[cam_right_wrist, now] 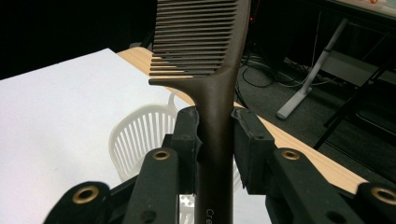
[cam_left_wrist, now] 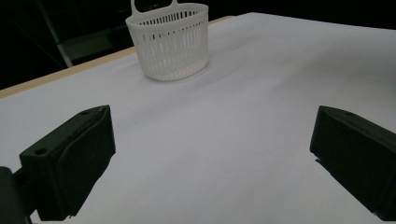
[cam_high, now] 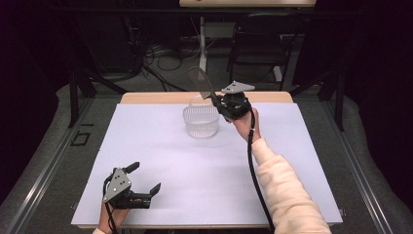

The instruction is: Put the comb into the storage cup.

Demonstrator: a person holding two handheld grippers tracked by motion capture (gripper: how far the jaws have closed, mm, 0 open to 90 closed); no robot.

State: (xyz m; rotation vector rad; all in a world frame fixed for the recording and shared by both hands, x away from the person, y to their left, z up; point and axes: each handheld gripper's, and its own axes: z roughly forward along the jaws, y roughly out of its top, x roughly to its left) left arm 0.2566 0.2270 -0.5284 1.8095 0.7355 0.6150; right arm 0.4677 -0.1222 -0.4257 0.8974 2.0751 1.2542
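Right gripper [cam_right_wrist: 215,135] clamps the brown comb [cam_right_wrist: 212,70] above the white basket [cam_high: 200,121].

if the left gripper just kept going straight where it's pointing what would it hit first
Most likely the white basket. The left gripper has its fingers open over bare white table cover, and the basket stands ahead, slightly left of centre, so it might only clip it.

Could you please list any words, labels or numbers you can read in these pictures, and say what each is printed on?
"Cre": pale letters on the handle of the dark comb, cut off at the bottom edge of the right gripper view; the rest cannot be read.
The white basket and the white table cover bear no readable text.
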